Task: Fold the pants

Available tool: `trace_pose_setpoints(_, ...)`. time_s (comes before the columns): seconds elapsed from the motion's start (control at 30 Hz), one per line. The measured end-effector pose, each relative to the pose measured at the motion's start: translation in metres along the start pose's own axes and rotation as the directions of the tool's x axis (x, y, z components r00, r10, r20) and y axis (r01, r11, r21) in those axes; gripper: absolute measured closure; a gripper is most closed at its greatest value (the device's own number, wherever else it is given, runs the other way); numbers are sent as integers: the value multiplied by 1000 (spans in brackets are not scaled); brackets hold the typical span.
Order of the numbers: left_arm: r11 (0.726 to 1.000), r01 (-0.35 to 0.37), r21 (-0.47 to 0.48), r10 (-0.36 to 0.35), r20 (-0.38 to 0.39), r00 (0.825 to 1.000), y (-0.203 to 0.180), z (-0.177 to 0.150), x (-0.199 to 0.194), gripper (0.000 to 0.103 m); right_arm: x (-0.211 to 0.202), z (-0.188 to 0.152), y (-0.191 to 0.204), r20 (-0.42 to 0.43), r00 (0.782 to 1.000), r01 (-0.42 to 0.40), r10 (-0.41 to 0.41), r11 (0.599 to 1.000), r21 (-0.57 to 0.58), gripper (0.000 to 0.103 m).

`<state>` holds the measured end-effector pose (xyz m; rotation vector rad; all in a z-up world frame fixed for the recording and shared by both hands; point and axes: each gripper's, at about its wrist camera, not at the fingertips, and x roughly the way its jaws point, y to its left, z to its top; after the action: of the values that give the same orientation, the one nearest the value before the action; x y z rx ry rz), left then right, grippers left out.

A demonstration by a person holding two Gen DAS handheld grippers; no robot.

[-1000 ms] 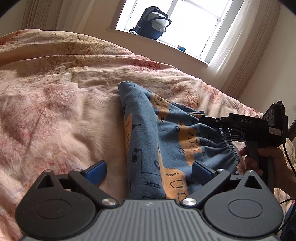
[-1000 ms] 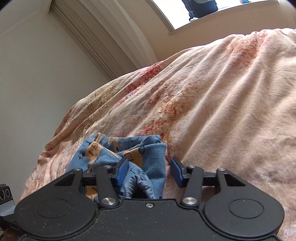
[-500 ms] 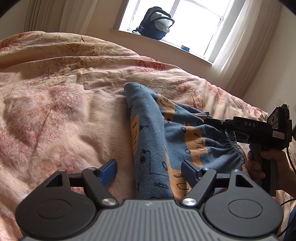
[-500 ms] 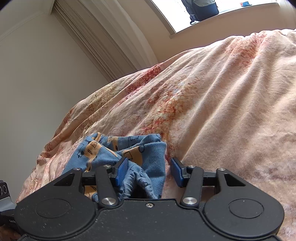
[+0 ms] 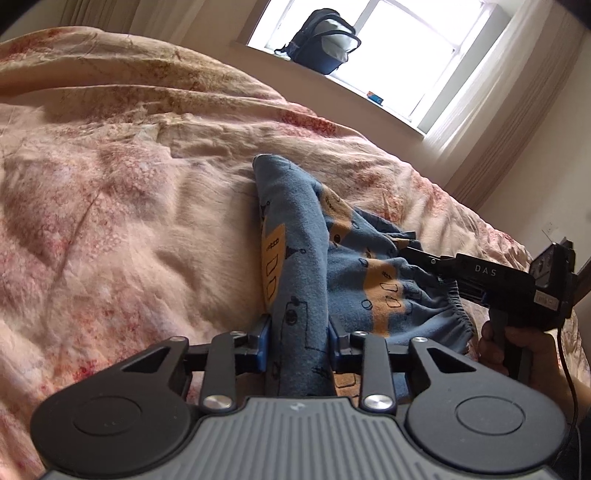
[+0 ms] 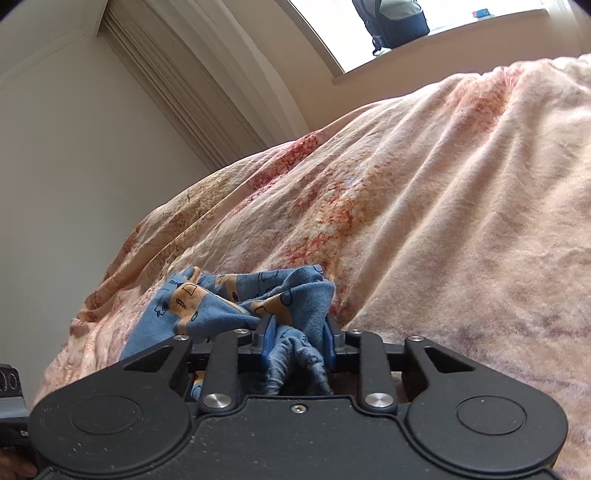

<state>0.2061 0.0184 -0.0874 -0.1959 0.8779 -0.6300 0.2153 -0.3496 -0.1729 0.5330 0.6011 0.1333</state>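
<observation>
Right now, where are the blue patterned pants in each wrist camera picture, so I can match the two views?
Left wrist view: the blue patterned pants run from centre down between the left gripper pads, which press a folded ridge.
Right wrist view: the pants sit bunched at lower centre-left, pinched by the right gripper.
Shared landmark: the dark backpack on the windowsill.

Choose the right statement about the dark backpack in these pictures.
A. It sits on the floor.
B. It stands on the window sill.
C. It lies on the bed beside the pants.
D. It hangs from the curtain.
B: the backpack stands on the window sill, well behind the pants on the bed.
</observation>
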Motion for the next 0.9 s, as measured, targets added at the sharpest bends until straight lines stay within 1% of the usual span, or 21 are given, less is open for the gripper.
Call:
trace_pose_setpoints(0.07, 1000, -21, 7, 21, 1, 1000, -4, 0, -2, 75, -3, -2, 13, 24, 999, 47, -46, 998, -49, 81)
trace_pose_setpoints(0.13, 998, -46, 35, 46, 12, 999, -11, 0, -4, 78, -9, -3, 27, 52, 995, 86, -81, 992, -94, 84)
trace_pose_setpoints(0.23, 993, -91, 77, 90, 15, 996, -25, -1, -10, 81, -22, -2, 42, 92, 991, 113, -102, 986, -122, 88)
trace_pose_setpoints(0.3, 991, -101, 91, 100, 19, 995, -32, -2, -16, 82, -31, -2, 50, 106, 989, 118, -106, 985, -125, 90)
trace_pose_setpoints(0.47, 992, -87, 94, 87, -1, 996, -42, -6, -31, 83, -55, -5, 68, 135, 984, 134, -118, 984, -118, 91)
trace_pose_setpoints(0.6, 994, -58, 90, 60, -23, 998, -44, -8, -38, 83, -68, -9, 79, 133, 980, 164, -145, 975, -147, 92)
trace_pose_setpoints(0.77, 996, -38, 75, 40, -29, 999, -41, -6, -38, 83, -75, -15, 80, 127, 977, 189, -173, 974, -126, 92)
trace_pose_setpoints(0.9, 998, -32, 63, 34, -33, 999, -38, -6, -38, 83, -77, -15, 80, 132, 977, 184, -167, 974, -130, 92)
